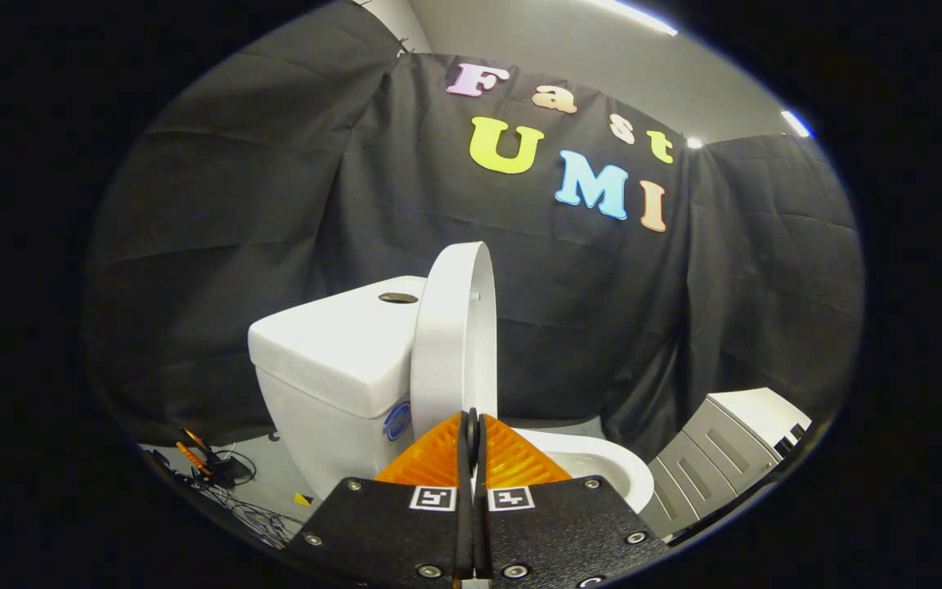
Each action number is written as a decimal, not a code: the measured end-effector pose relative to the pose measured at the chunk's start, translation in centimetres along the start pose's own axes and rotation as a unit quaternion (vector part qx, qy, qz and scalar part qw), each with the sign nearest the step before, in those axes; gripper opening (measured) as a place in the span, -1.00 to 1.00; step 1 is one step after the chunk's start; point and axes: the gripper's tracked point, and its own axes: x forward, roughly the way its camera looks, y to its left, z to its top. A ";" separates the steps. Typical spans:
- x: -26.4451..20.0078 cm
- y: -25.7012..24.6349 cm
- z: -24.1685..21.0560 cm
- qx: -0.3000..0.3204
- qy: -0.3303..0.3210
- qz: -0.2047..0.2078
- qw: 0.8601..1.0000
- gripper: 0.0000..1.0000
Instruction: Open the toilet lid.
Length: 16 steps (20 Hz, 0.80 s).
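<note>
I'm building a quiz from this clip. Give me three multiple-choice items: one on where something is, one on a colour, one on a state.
1. Where is the round flush button?
A. on top of the tank
B. on the floor
C. on the grey cabinet

2. What colour is the tank?
A. blue
B. white
C. green

3. How does the toilet lid stand?
A. flat on the bowl
C. lying on the floor
B. raised upright

Answers:
1 A, the dark disc sits in the tank's top.
2 B, it is plain white.
3 B, it rises edge-on just beyond the gripper, whose fingers are closed together on nothing.
</note>
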 end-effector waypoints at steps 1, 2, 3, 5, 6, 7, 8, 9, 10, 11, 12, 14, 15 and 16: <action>-0.1 0.0 -0.1 -0.010 0.001 -0.002 1.000 -1.00; -0.1 0.1 0.0 -0.018 0.001 -0.004 1.000 -1.00; -0.2 0.1 0.0 -0.026 0.001 -0.005 1.000 -1.00; -0.3 -0.1 0.0 -0.023 -0.001 -0.003 1.000 -1.00; -0.1 -0.3 0.1 -0.016 0.000 0.001 1.000 -1.00; 0.0 -0.5 0.1 -0.005 0.000 0.007 1.000 -1.00; -0.1 -0.9 0.0 0.013 0.003 0.013 1.000 -0.99; -0.1 -1.3 0.0 0.036 0.004 0.021 0.999 -0.96; -0.2 -1.3 0.0 0.056 0.005 0.038 0.998 -0.93; -0.4 -1.2 0.1 0.073 0.003 0.056 0.996 -0.89; -0.7 -1.1 0.7 0.086 -0.005 0.076 0.993 -0.77; -1.6 -0.9 2.1 0.098 -0.023 0.109 0.989 -0.66; -2.0 -1.1 2.7 0.099 -0.030 0.115 0.988 -0.57; -2.6 -1.6 3.4 0.099 -0.039 0.115 0.988 -0.34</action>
